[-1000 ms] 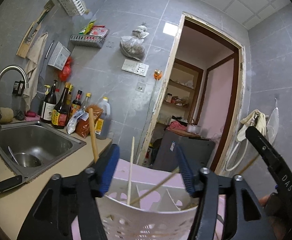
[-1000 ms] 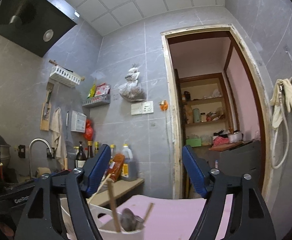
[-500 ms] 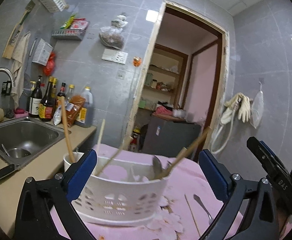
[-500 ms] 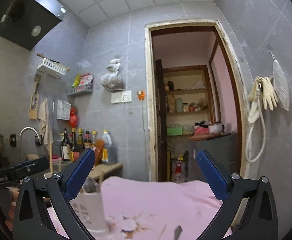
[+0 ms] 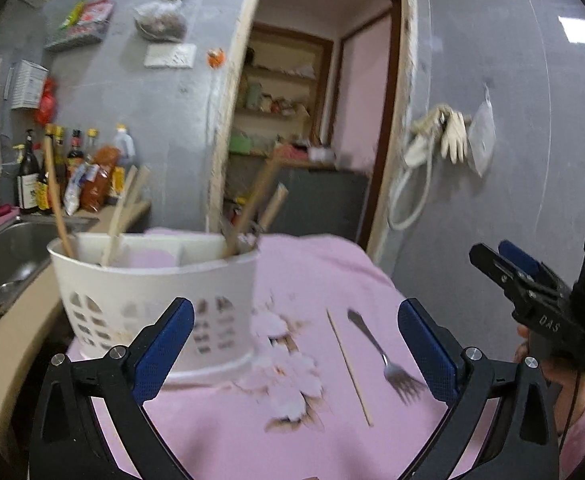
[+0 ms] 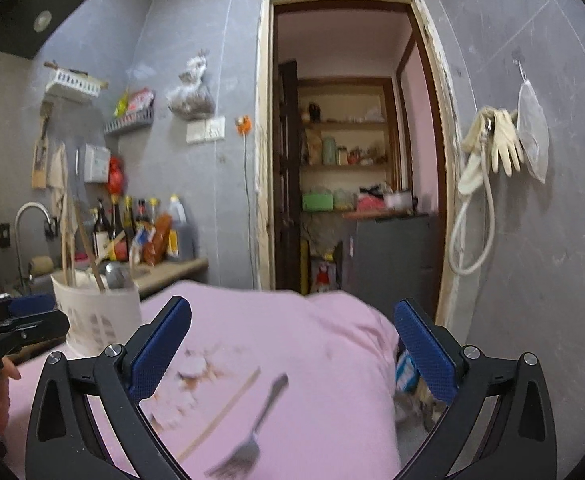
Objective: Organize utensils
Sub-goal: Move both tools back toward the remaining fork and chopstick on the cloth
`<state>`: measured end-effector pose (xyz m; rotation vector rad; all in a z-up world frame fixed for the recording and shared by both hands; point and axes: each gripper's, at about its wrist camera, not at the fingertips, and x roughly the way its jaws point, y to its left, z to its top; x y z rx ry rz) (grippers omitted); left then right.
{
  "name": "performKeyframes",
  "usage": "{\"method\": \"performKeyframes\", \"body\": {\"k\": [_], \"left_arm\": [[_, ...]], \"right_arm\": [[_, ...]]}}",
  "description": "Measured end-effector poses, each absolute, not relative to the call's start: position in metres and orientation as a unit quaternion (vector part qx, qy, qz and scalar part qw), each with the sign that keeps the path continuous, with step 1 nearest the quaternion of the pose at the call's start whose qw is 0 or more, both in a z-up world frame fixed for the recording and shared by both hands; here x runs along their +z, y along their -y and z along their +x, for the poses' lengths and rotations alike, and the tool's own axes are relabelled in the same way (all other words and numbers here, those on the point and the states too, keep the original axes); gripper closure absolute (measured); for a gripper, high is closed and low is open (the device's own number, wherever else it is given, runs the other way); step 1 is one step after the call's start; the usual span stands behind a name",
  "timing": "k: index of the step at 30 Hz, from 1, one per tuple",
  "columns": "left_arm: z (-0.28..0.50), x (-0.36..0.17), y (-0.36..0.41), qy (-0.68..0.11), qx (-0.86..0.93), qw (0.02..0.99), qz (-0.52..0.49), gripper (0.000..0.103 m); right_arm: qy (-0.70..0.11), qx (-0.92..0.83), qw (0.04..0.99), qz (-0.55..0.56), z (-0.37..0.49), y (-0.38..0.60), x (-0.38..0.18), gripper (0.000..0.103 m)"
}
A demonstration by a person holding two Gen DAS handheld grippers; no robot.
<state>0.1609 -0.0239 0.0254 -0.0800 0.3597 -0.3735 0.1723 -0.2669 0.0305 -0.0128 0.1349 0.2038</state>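
Observation:
A white perforated utensil holder [image 5: 156, 292] stands on the pink tablecloth [image 5: 252, 432] and holds several wooden chopsticks [image 5: 56, 204] and utensils. It also shows in the right wrist view [image 6: 96, 316]. A metal fork [image 5: 384, 356] and one loose chopstick [image 5: 348, 364] lie on the cloth to its right; both show in the right wrist view, fork [image 6: 252, 428] and chopstick [image 6: 224, 412]. My left gripper [image 5: 292, 344] is open and empty, near the holder's base. My right gripper [image 6: 288, 348] is open and empty above the fork; it shows at the right of the left wrist view [image 5: 532, 284].
A steel sink [image 5: 0, 252] and counter with several sauce bottles [image 5: 32, 176] lie left of the table. A doorway [image 6: 352, 152] to a pantry is behind. Gloves and a hose [image 6: 488, 148] hang on the right wall. The table edge drops off at the right.
Both grippers have pulled back and tilted down from the holder. The left gripper's jaws have opened wide. The fork and loose chopstick on the cloth have come into view.

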Motion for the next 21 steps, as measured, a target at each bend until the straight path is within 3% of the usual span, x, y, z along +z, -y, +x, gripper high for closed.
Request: {"method": "performKeyframes", "body": {"k": [6,11,21], "left_arm": [[0.176,0.006,0.049,-0.248,-0.212,0.945,-0.012,0.003],[0.193,-0.007,0.065,-0.296,-0.225,0.928,0.001,0.005],[0.237,-0.032,0.086,-0.400,-0.265,0.877,0.005,0.048]], "right_arm": [[-0.144,0.104,0.984,-0.020,0.188,0.275,0.014,0.001],[-0.216,0.124,0.968,-0.010,0.209,0.279,-0.003,0.012],[-0.325,0.162,0.932,0.021,0.248,0.280,-0.028,0.050]]}}
